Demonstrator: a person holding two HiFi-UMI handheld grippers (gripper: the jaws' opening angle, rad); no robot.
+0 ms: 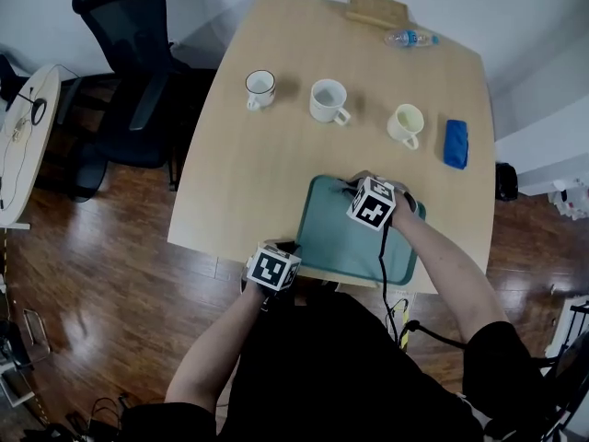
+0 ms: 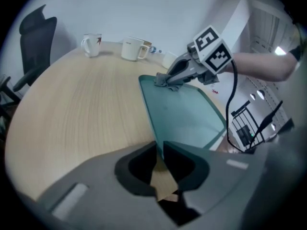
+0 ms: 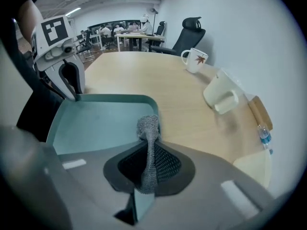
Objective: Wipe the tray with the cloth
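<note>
A teal tray [image 1: 342, 247] lies at the near edge of the wooden table [image 1: 258, 173]. My left gripper [image 1: 291, 249] grips the tray's near-left rim; in the left gripper view its jaws [image 2: 159, 150] pinch the thin edge of the tray [image 2: 184, 116]. My right gripper [image 1: 355, 185] is over the tray's far end, shut on a grey mesh cloth [image 3: 148, 128] that sticks out between its fingers and rests on the tray [image 3: 96, 123] near the far corner. The left gripper view shows that cloth [image 2: 164, 80] bunched at the tray's far corner.
Three mugs stand in a row behind the tray: a dark-rimmed one [image 1: 260, 87], a white one [image 1: 329, 100] and a cream one [image 1: 406, 123]. A blue object [image 1: 456, 143] lies at the right, a water bottle [image 1: 410, 38] and wooden board [image 1: 377, 9] at the far edge. An office chair [image 1: 129, 63] stands left.
</note>
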